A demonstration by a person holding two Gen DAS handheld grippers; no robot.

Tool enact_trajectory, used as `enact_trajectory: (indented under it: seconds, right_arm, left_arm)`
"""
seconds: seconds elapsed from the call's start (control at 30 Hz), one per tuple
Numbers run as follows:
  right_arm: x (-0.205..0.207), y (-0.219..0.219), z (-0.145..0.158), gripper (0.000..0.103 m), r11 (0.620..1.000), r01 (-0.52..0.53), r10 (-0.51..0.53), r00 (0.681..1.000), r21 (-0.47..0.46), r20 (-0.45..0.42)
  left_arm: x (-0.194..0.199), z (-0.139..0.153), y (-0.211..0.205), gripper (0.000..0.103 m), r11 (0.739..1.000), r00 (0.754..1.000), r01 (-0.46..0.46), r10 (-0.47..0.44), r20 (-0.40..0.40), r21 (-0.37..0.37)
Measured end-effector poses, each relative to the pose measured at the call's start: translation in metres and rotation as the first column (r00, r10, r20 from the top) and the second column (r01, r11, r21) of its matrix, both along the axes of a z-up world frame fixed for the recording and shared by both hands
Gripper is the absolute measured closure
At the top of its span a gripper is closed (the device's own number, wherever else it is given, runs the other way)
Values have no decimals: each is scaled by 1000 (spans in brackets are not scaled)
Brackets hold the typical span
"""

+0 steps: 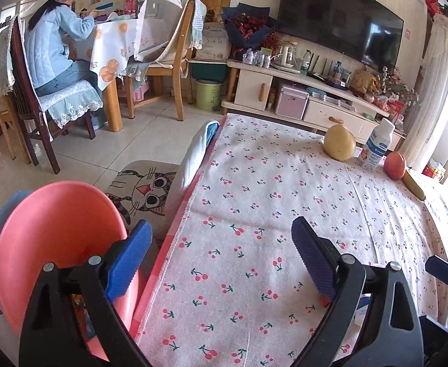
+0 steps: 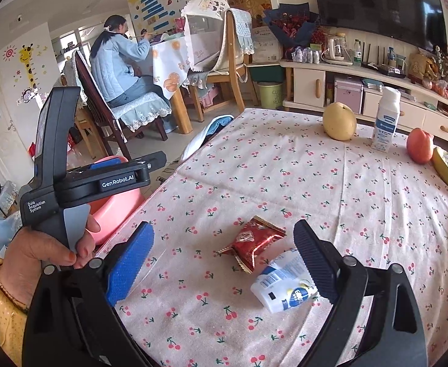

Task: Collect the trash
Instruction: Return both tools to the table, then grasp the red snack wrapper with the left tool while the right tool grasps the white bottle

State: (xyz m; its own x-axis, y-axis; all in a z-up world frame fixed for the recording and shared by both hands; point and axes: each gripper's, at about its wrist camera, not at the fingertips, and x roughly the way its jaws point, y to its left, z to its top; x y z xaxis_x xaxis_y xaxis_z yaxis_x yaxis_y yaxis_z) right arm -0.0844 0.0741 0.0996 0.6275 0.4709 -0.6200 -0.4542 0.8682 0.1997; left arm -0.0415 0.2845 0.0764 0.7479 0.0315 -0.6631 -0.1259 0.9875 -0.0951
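Hovering over the cherry-print cloth worktop (image 2: 331, 183), the right gripper (image 2: 224, 257) had its fingers spread wide and empty, bracketing the crumpled red foil snack wrapper (image 2: 251, 243) and the squashed white-and-blue carton (image 2: 282, 284) lying just beside it. The left gripper (image 1: 221, 257), equally wide and empty, waited beside the pink plastic bin (image 1: 55, 238), presumably the receptacle.

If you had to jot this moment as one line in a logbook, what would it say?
left tool open, beside pink bin | right tool open over red wrapper, crushed white bottle | nothing held
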Motion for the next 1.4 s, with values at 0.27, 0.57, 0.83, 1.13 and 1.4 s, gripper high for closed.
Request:
enact_trajectory:
  seconds: [0.27,0.57,0.83,1.13,1.4]
  right_arm:
    - [1,-42,-13,11,999,46,-46,999,10,-17]
    - [5,-85,-17,11,995,84,-81,995,53,-54]
    - [11,-93,-40,11,999,33,-30,990,21,-139]
    - [18,-79,-59,11,1000,-24,26,977,8,-212]
    - [23,-68,-66,11,998,-52,46,975,-20,-219]
  left_arm:
    - [2,-5,-28,10,995,996,88,-88,-2,-41]
    - [9,-8,-66,10,980,981,194,-194,-1,-47]
    - [14,-28,-103,10,927,924,364,-371,-92,-87]
    - [24,-65,-123,10,923,893,377,-384,-233,-78]
    - [32,-77,-125,23,926,885,373,-373,-279,-54]
